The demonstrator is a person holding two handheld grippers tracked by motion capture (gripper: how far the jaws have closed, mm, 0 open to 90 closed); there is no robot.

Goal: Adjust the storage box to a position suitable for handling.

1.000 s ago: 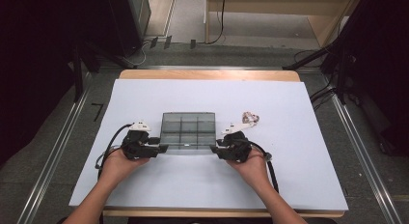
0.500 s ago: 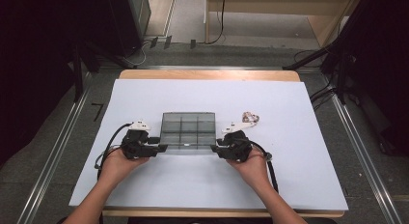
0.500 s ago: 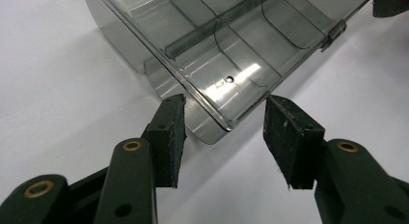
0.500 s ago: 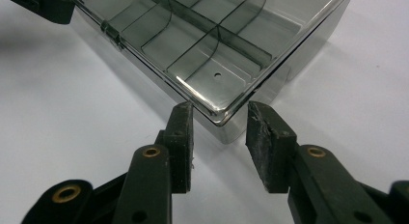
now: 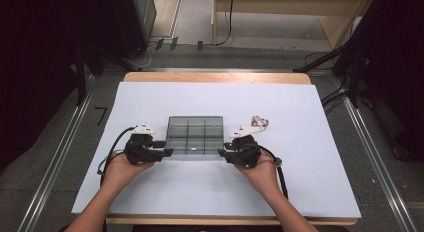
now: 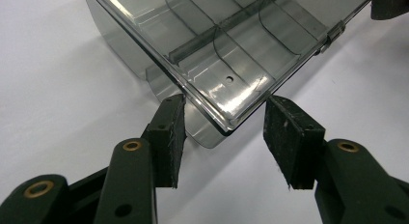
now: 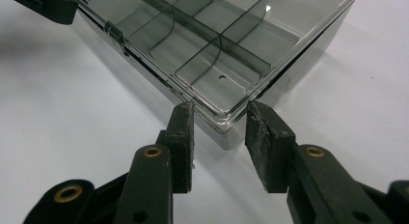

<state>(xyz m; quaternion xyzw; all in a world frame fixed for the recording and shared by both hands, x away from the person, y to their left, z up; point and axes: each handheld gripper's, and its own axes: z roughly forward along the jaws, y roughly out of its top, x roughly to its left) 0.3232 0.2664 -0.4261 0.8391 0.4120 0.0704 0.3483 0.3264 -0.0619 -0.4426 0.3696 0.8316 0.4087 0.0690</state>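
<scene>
Near the front edge of the white table cover (image 5: 310, 192), the left gripper (image 6: 224, 132) has its jaws spread around the near left corner of the clear compartment box (image 5: 195, 137). The right gripper (image 7: 219, 137) is also spread, around the near right corner. The box lies at the middle of the cover with its lid closed, and a small pale object (image 5: 259, 122) rests beyond its right side.

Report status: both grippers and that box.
Left gripper open, straddling near-left corner of smoky transparent plastic divider box. Right gripper open at near-right corner. Lid closed, compartments look empty. Small pale object beside the box.
</scene>
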